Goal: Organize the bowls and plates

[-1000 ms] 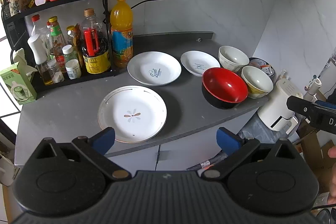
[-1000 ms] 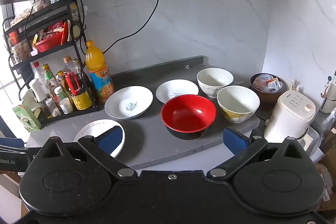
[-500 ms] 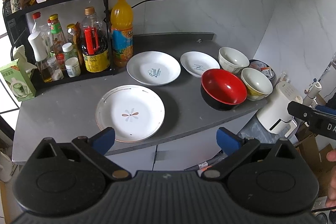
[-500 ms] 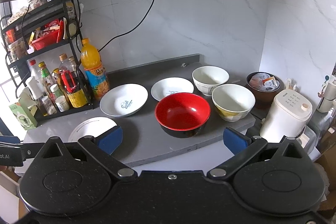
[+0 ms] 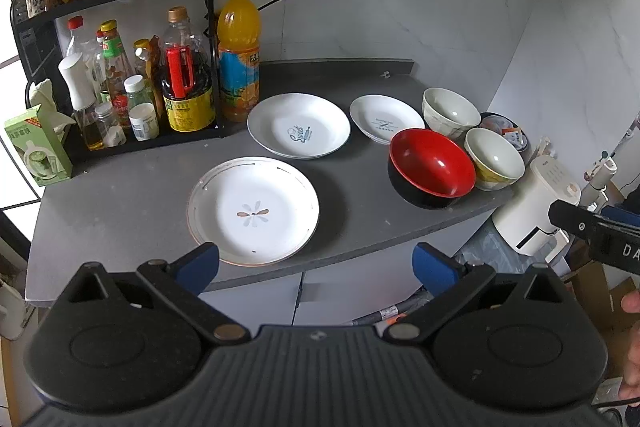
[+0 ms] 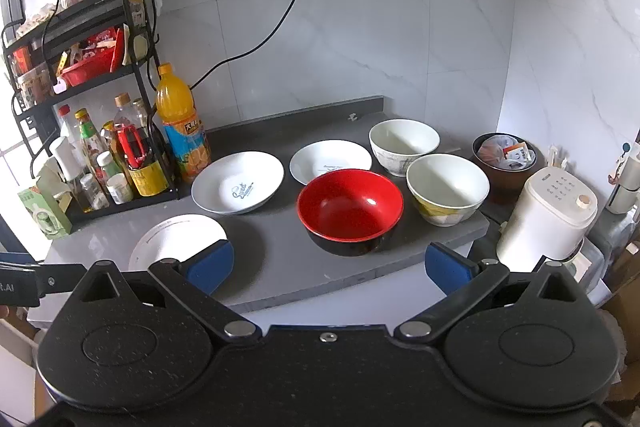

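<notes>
Three plates and three bowls, all apart, on the grey counter [image 5: 120, 203]. Flower plate [image 5: 253, 211] at the front edge, just ahead of the left gripper [image 5: 316, 265]; behind it the lettered plate [image 5: 298, 126], then a smaller plate [image 5: 386, 125] to its right. Red bowl [image 6: 350, 209] near the front, in line with the right gripper [image 6: 329, 265]; a white bowl [image 6: 404, 145] behind, and a yellow-sided bowl [image 6: 447, 189] at the counter's right end. Both grippers spread wide, blue pads holding nothing, short of the counter edge. Juice bottle [image 5: 238, 53] upright beside the lettered plate, next to a rack [image 5: 210, 39] of bottles. White kettle [image 6: 546, 219] lower, to the right of the counter.
</notes>
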